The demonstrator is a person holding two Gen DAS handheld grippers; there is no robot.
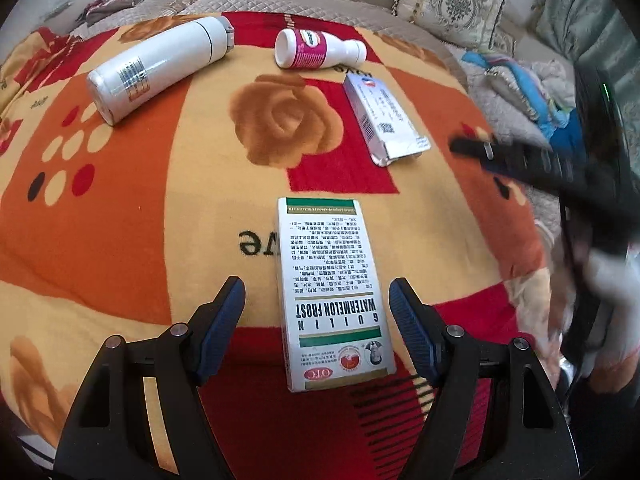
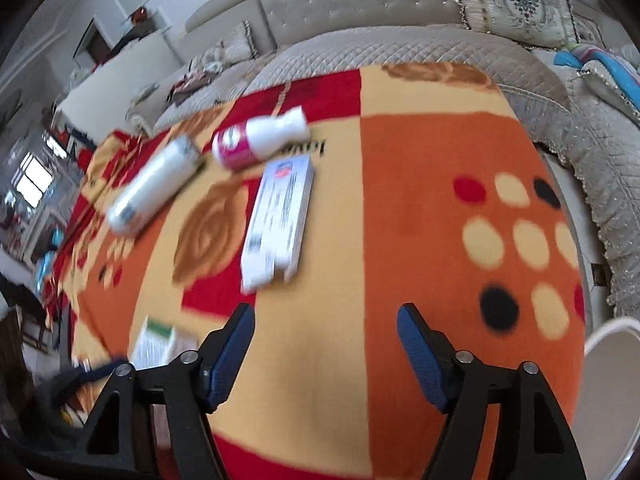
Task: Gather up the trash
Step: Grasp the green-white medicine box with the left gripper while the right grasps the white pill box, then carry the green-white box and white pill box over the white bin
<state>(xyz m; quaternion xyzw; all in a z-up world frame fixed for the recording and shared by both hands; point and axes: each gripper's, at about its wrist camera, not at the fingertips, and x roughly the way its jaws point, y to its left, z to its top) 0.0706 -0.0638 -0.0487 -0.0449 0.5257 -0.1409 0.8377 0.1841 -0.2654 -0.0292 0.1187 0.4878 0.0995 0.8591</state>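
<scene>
A white and green medicine box point(image 1: 334, 292) lies on the patterned blanket point(image 1: 120, 220), between the open fingers of my left gripper point(image 1: 318, 312). Beyond it lie a blue-white opened carton point(image 1: 384, 120), a small white bottle with a pink label point(image 1: 320, 49) and a tall white flask point(image 1: 160, 66). My right gripper point(image 2: 326, 332) is open and empty above the blanket point(image 2: 420, 208); the carton point(image 2: 280, 220) lies ahead of it, the pink bottle point(image 2: 260, 140) and the flask point(image 2: 152, 188) further left. The green box point(image 2: 156, 344) shows at lower left. The right gripper appears blurred in the left wrist view point(image 1: 472, 148).
A quilted beige sofa point(image 2: 380, 40) with cushions runs behind the blanket. Crumpled cloth point(image 1: 532, 92) lies at the right. A white rounded container rim point(image 2: 612, 380) shows at the lower right of the right wrist view.
</scene>
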